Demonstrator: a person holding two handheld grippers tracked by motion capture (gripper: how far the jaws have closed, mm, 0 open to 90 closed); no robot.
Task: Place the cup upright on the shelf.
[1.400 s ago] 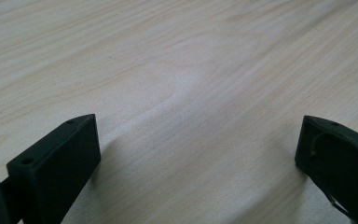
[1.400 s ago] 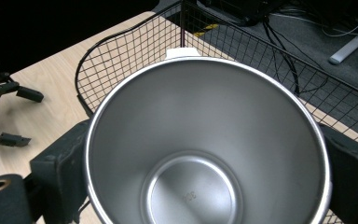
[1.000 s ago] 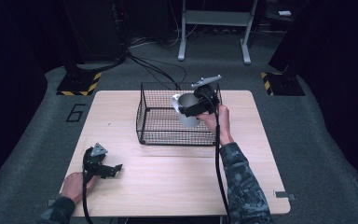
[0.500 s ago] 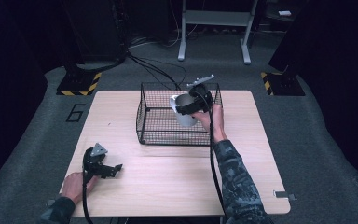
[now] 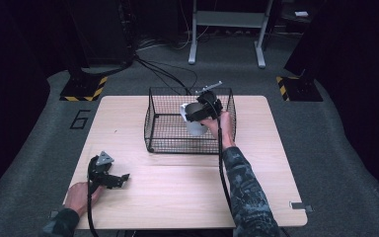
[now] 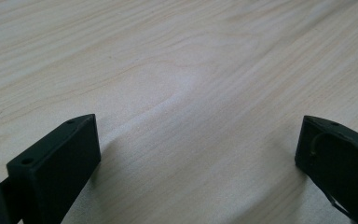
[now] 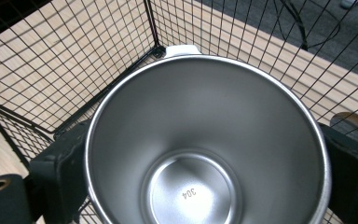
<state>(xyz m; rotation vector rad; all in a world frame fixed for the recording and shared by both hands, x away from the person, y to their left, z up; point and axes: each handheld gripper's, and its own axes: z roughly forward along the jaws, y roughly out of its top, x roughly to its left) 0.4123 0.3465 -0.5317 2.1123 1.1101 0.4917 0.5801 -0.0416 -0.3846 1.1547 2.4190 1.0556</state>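
R hand-held gripper (image 5: 193, 114) is clamping the steel cup (image 7: 205, 144) by its outer wall, centre frame, inside the wire basket (image 5: 163, 106). Cup looks light, rigid, slick; gripping below rim is advised. L hand-held gripper (image 5: 121, 178) is sitting open on tabletop (image 5: 177, 173), lower left.

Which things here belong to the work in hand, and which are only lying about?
In the work:
- right tool, shut on the steel cup
- wire basket, around the cup

Lying about:
- left tool, open, resting on the wooden table
- floor cables
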